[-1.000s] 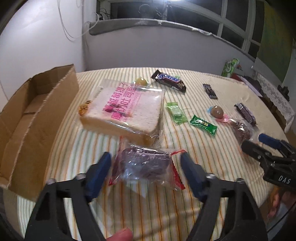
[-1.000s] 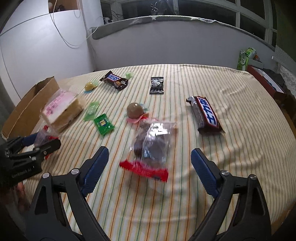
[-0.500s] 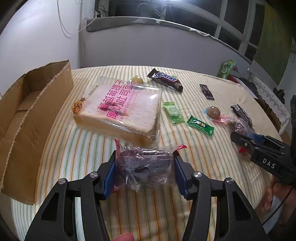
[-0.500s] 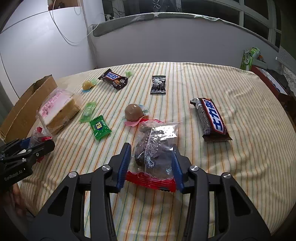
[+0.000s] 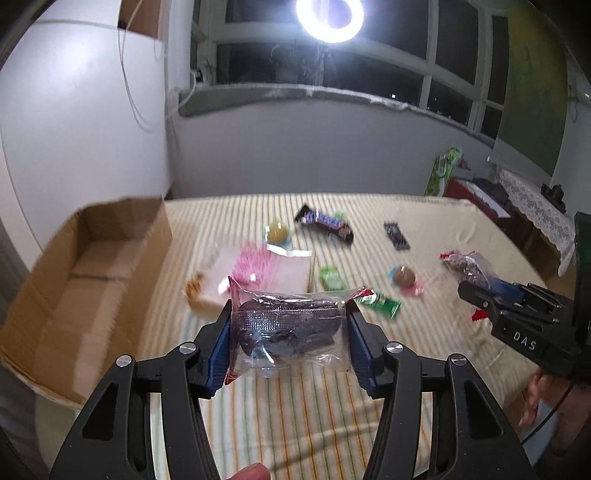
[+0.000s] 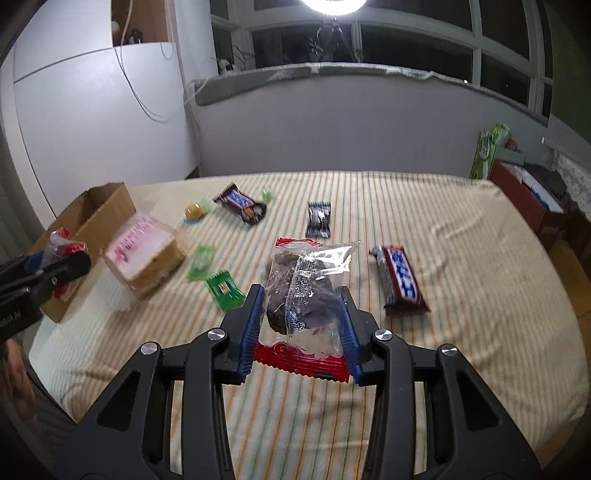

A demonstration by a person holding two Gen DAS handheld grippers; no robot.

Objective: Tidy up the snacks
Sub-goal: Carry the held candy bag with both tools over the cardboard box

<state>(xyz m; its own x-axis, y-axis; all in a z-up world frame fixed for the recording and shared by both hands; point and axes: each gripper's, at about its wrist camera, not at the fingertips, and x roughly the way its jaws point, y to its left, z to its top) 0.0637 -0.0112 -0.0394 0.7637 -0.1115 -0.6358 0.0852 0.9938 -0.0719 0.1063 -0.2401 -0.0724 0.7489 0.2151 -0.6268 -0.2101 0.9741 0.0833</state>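
My left gripper (image 5: 289,314) is shut on a clear packet with a dark chocolate cake (image 5: 286,330) and holds it above the striped tablecloth (image 5: 295,406). My right gripper (image 6: 301,295) grips a similar clear packet with red ends (image 6: 306,284); its jaws are still closing, with the pads pressed on the packet's sides. That packet is also off the cloth. An open cardboard box (image 5: 92,266) stands at the table's left edge. In the right wrist view the left gripper (image 6: 59,260) hangs close to the box (image 6: 96,206).
On the cloth lie a bagged bread loaf with pink print (image 5: 258,273), two Snickers bars (image 6: 242,203) (image 6: 400,280), a small black packet (image 6: 319,219), green candies (image 6: 223,290), a round chocolate ball (image 5: 404,275) and a yellow sweet (image 5: 277,232). A ring light (image 5: 330,14) glares above.
Both grippers closed on their packets and lifted them off the cloth. The views tilted upward, so the table now sits lower in each frame.
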